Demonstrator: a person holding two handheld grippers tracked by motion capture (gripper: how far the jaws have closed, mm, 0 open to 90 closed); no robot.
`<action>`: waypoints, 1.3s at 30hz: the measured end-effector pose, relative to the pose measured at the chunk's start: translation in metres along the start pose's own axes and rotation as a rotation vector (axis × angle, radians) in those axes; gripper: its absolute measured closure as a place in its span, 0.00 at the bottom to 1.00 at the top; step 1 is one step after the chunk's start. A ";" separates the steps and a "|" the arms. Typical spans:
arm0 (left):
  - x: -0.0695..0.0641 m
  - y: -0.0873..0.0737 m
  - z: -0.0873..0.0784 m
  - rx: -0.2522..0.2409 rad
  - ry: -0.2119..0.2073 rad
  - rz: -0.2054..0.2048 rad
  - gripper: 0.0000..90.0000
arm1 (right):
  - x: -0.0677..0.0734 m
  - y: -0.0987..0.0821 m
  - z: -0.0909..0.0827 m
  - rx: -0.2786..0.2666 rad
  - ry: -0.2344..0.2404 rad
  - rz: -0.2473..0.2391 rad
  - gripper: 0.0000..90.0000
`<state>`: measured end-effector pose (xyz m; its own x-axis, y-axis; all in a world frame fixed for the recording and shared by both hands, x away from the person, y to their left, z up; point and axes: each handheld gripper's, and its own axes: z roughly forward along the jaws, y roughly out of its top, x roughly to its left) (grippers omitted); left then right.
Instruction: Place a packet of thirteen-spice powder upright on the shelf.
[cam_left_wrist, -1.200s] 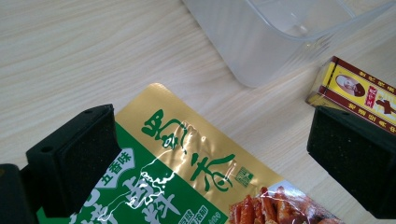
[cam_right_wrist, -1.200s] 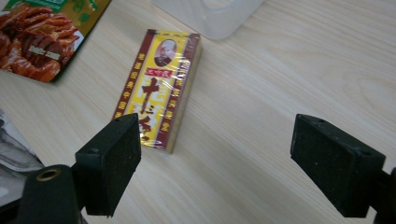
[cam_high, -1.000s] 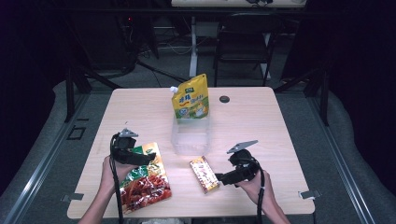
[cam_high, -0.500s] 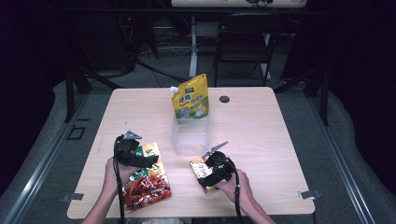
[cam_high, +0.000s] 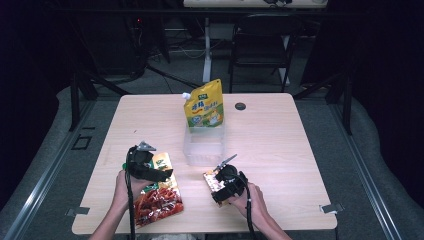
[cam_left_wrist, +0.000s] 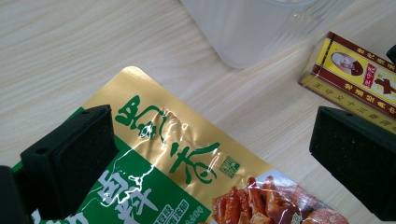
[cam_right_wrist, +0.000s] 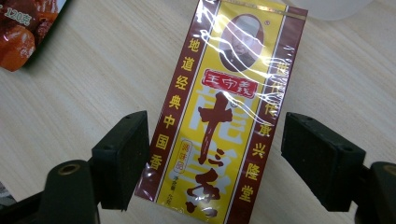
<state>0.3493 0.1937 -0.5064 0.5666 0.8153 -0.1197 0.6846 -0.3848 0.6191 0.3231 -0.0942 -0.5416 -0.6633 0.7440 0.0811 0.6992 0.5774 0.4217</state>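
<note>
High view shows my right gripper (cam_high: 216, 180) has swung in from 3 o'clock over the yellow spice box (cam_right_wrist: 223, 112) on the table (cam_high: 300, 150), jaws closing astride it, not yet gripping.

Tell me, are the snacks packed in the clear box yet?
Not yet. The clear box looks empty. The right gripper straddles the yellow packet, jaws just closing, pads not touching. The left gripper sits open over the green snack bag. The yellow pouch stands behind the box.
</note>
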 end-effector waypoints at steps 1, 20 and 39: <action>0.000 0.000 0.000 0.000 0.000 0.000 0.00 | 0.000 0.000 0.000 0.000 0.000 0.000 0.27; -0.010 0.001 0.007 0.030 -0.039 0.019 0.01 | 0.000 -0.006 0.007 -0.043 0.022 0.024 0.36; -0.034 0.016 0.007 0.028 -0.216 -0.006 0.04 | 0.008 -0.015 -0.031 -0.200 -0.009 -0.067 0.36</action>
<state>0.3439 0.1566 -0.4978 0.6454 0.7069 -0.2892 0.6993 -0.3946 0.5961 0.2985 -0.1073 -0.5193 -0.7032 0.7099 0.0389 0.5863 0.5481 0.5965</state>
